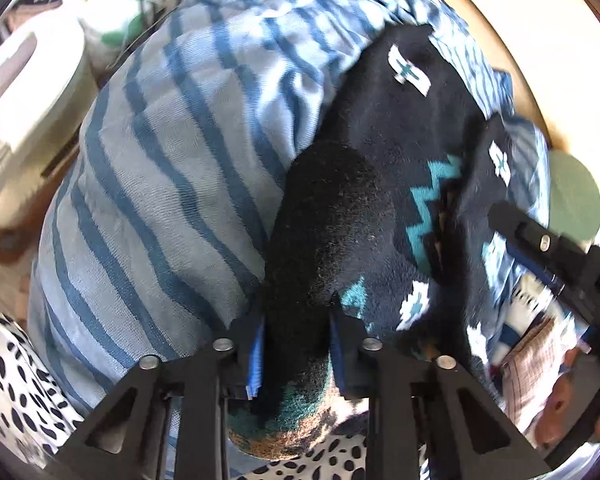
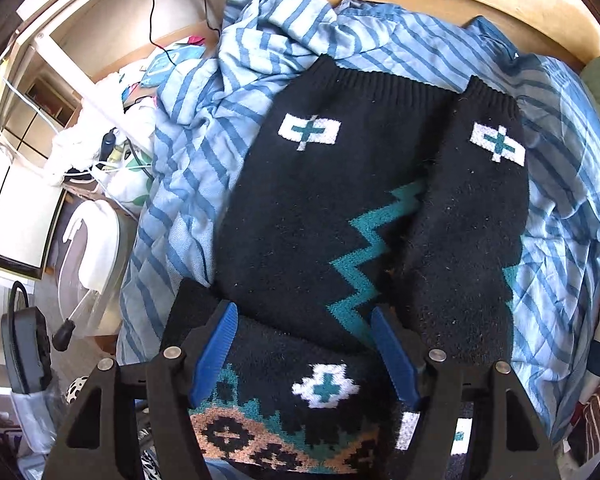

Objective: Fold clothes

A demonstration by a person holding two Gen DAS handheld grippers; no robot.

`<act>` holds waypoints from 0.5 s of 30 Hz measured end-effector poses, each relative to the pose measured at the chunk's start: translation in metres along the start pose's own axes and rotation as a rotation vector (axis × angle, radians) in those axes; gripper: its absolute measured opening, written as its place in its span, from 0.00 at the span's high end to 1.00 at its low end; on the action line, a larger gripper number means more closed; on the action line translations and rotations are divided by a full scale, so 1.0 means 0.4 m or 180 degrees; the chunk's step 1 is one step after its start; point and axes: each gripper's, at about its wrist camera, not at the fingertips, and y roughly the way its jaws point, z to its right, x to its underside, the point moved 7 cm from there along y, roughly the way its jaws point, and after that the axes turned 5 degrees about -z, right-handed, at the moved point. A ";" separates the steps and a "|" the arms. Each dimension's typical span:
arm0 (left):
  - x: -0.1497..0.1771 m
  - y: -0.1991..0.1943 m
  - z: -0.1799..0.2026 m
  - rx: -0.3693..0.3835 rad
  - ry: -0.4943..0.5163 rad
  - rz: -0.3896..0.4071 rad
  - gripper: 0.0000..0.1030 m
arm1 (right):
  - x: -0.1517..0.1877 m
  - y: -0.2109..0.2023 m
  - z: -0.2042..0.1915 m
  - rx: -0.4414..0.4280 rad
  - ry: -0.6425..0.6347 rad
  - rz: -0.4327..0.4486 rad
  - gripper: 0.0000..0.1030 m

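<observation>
We've got the left gripper (image 1: pixel 296 354) with its fingers clamped on a fold of the black patterned sweater (image 2: pixel 340 208) lying on the striped blue bedding (image 2: pixel 188 184), the right gripper (image 2: pixel 304 354) fingers apart astride it, so next we carry that fold over.

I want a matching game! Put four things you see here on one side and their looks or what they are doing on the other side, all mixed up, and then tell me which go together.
Things:
1. black knitted sweater
2. bedsheet
3. left tongs
4. right tongs

Looks or states:
A. light blue with darker blue stripes
B. pinching a fold of black knit
C. standing open over the patterned hem
D. teal zigzag and white cross patches

Pairs: 1-D, 2-A, 3-B, 4-C
</observation>
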 end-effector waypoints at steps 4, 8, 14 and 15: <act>0.032 -0.060 0.047 0.0127 0.0231 0.0134 0.78 | -0.009 -0.010 0.022 0.0059 0.0040 0.0030 0.29; 0.049 -0.077 0.094 0.0217 0.0358 0.0176 0.78 | -0.036 0.003 0.026 0.0027 0.0089 0.0000 0.29; 0.043 -0.033 0.076 0.0550 0.0063 -0.0035 0.78 | -0.101 0.074 -0.018 0.0194 -0.0094 -0.0118 0.29; 0.040 -0.028 0.072 0.0591 0.0020 -0.0052 0.79 | -0.115 0.093 -0.034 0.0207 -0.0125 -0.0163 0.29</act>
